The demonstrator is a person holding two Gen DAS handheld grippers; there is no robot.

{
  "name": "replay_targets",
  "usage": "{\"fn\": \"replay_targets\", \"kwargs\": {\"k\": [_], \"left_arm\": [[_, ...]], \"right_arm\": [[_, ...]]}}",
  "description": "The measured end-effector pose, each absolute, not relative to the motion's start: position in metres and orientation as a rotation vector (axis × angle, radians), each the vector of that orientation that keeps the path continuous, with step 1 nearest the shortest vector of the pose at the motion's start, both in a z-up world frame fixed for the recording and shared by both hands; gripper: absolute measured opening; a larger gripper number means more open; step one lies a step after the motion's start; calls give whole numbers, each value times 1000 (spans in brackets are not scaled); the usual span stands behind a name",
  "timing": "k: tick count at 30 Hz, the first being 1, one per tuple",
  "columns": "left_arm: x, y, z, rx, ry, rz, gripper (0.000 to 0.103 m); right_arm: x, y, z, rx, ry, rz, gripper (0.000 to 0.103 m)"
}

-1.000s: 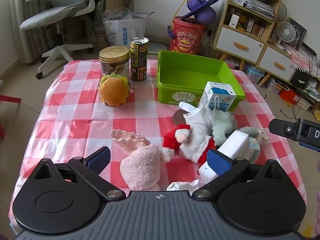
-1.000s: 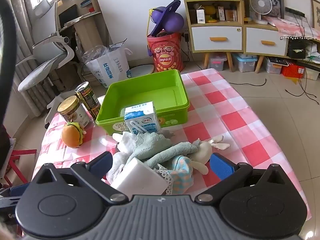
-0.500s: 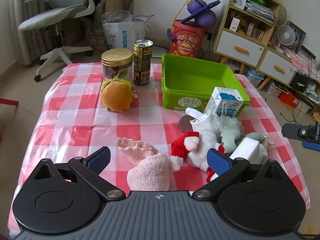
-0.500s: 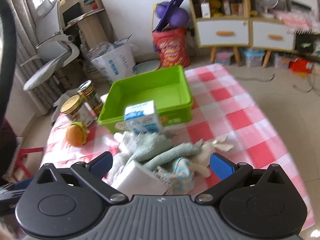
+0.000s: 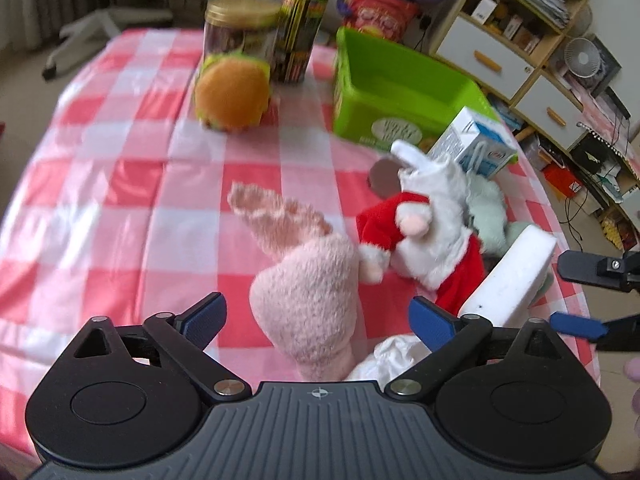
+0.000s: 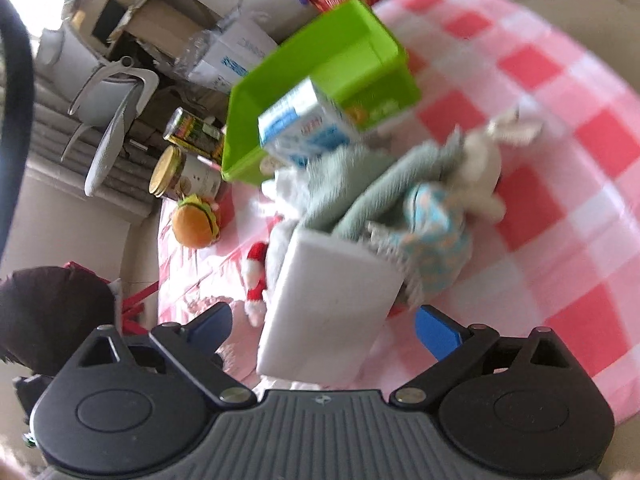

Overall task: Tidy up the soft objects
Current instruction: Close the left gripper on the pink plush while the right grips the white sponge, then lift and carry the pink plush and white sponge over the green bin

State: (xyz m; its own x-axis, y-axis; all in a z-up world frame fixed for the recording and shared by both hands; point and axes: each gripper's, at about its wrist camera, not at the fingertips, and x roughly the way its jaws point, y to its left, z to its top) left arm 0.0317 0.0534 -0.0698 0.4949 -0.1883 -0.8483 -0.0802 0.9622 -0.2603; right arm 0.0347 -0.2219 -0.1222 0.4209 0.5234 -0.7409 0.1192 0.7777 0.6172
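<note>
A pink fluffy sock (image 5: 308, 304) lies on the checked tablecloth between the open jaws of my left gripper (image 5: 316, 318). Beside it lie a Santa plush (image 5: 432, 236), a grey-green cloth (image 5: 486, 216) and a white sponge block (image 5: 512, 280). A burger plush (image 5: 232, 96) sits further back. My right gripper (image 6: 324, 330) is open, tilted, with the white sponge block (image 6: 332, 304) between its jaws; behind lie the grey-green cloth (image 6: 360, 188), a rabbit doll (image 6: 476, 184) and the burger plush (image 6: 196, 222). The green bin (image 5: 400, 84) is empty.
A milk carton (image 5: 472, 144) stands by the green bin (image 6: 320, 80). A gold-lidded jar (image 5: 240, 28) and a can (image 5: 298, 32) stand at the back. My right gripper's blue pad (image 5: 576, 326) shows at the table's right edge. Shelves and a chair stand beyond the table.
My left gripper has moved forward and down over the pink sock. My right gripper has tilted and dropped closer to the white sponge block.
</note>
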Motion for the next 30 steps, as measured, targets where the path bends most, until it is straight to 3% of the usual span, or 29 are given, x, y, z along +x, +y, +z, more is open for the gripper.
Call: {"fn": "replay_targets", "kwargs": {"k": [17, 19, 30], "left_arm": [[39, 55, -87, -359, 1071, 2, 69], [39, 56, -88, -360, 1068, 11, 65], [35, 61, -82, -410, 1041, 23, 54]], "right_arm": [[44, -218, -150, 769, 1172, 231, 51], [44, -219, -151, 784, 1171, 240, 45], [39, -216, -140, 753, 1143, 255, 42]]}}
